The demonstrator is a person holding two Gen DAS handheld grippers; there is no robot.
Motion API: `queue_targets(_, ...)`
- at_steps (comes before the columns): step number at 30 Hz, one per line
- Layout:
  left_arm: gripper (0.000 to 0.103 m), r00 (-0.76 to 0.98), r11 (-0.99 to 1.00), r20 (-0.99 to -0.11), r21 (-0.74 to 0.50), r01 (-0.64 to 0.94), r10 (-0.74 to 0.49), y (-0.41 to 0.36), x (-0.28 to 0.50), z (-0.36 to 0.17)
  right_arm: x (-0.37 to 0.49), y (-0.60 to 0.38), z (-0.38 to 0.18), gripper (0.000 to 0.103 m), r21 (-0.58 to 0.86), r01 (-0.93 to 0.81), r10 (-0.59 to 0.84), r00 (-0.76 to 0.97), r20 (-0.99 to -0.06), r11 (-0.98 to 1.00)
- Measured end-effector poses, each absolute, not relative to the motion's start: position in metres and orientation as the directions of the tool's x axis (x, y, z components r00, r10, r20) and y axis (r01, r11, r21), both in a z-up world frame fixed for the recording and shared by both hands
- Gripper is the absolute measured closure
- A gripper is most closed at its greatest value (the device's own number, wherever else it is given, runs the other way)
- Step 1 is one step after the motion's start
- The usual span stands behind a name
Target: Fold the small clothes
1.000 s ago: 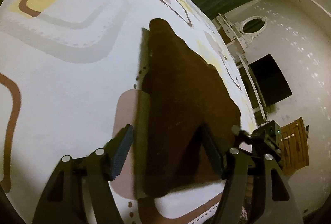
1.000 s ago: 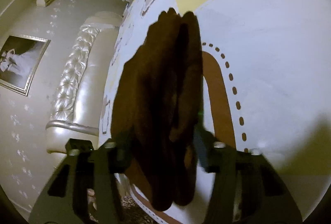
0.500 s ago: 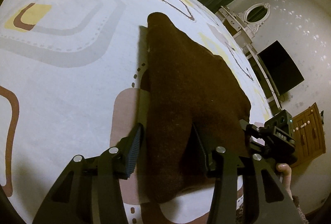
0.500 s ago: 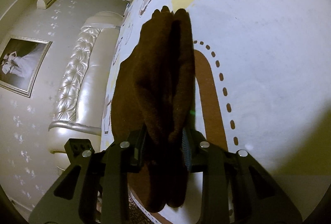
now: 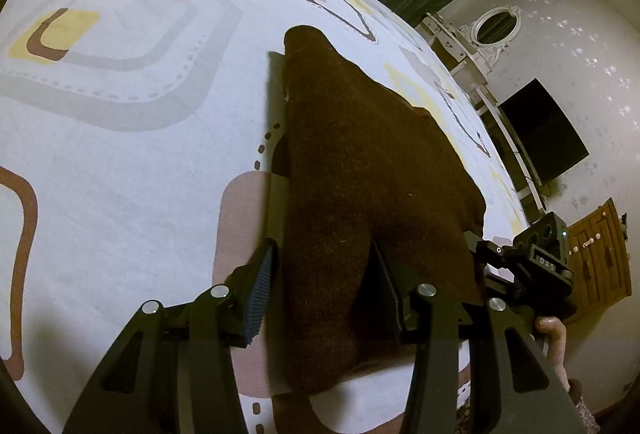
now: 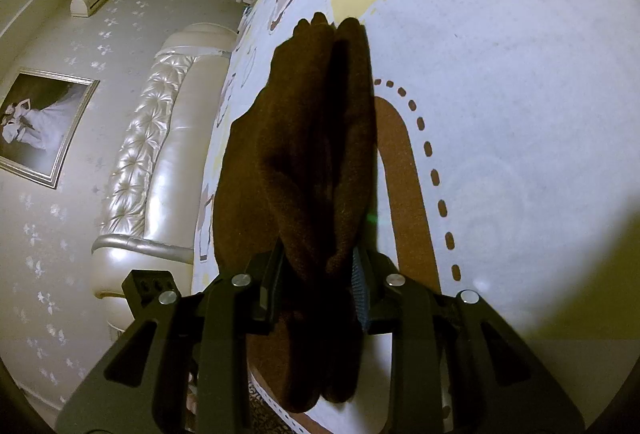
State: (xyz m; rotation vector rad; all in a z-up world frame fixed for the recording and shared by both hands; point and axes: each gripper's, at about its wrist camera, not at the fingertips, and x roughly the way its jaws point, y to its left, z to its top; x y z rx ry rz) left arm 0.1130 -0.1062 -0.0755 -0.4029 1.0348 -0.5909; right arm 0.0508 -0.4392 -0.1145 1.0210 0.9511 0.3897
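Both wrist views look closely down at one brown cloth (image 5: 360, 193).

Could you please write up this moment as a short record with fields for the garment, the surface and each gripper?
garment: brown cloth, bunched in folds, lying on the bed
surface: white bedsheet with brown, yellow and grey shapes
left gripper: jaws have just closed in, pads against the cloth's near end
right gripper: jaws have just closed in, pinching the gathered folds
background: padded headboard, framed picture, dark screen
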Motion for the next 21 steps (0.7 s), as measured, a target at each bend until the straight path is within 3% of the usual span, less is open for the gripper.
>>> queue_targets(4,0.056,0.38,0.777,-0.679,-0.571,0.265,-0.628,-0.106,0.113,-0.075,0.052,-0.44,-0.115,0.076,0.852,0.143,0.67,0.558,-0.489,0.504)
queue_targets(10,0.072,0.372,0.795,-0.703,-0.555,0.245,-0.606,-0.114,0.108,-0.067,0.054,-0.441,-0.099,0.081,0.826,0.118,0.653,0.554,-0.516,0.552)
queue_targets(16,0.074,0.388,0.804,-0.708,-0.562,0.195,-0.59,-0.118,0.099,-0.064,0.058,-0.452,-0.092,0.085,0.821,0.115,0.652,0.551,-0.521,0.558)
queue_targets(18,0.074,0.391,0.807,-0.71,-0.556,0.197,-0.585,-0.118,0.098,-0.065,0.056,-0.454,-0.098,0.085,0.822,0.13,0.651,0.547,-0.526,0.555)
queue_targets(21,0.074,0.39,0.811,-0.715,-0.553,0.193,-0.58,-0.118,0.099,-0.067,0.051,-0.455,-0.102,0.075,0.839,0.129,0.664,0.552,-0.504,0.529)
